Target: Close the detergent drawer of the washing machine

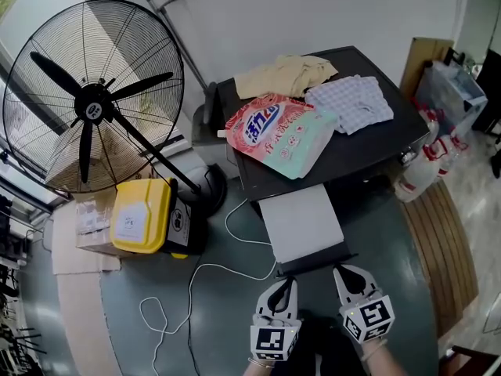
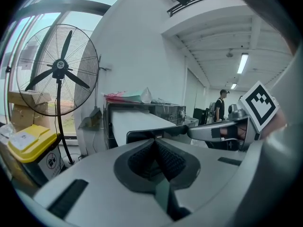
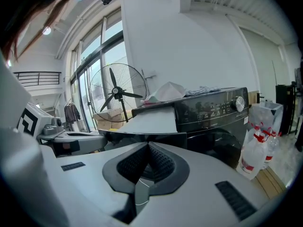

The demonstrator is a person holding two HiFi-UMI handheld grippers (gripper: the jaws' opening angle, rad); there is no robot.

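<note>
The black washing machine (image 1: 368, 151) stands ahead of me with its detergent drawer (image 1: 301, 222) pulled far out; the drawer shows a pale top and a black front panel (image 1: 313, 261). Just short of that panel, my left gripper (image 1: 286, 286) is shut and holds nothing. My right gripper (image 1: 345, 273) is beside it, also shut and empty. In the left gripper view the drawer (image 2: 137, 119) lies just beyond the closed left gripper (image 2: 155, 144). In the right gripper view the drawer (image 3: 151, 119) sits just past the closed right gripper (image 3: 148, 146), with the control panel (image 3: 213, 109) to its right.
A detergent bag (image 1: 278, 131) and folded clothes (image 1: 352, 102) lie on the washer's top. A large pedestal fan (image 1: 94, 100) and a yellow-lidded box (image 1: 145, 214) stand at the left, with a white cable (image 1: 196, 276) on the floor. Spray bottles (image 1: 423, 167) stand at the right.
</note>
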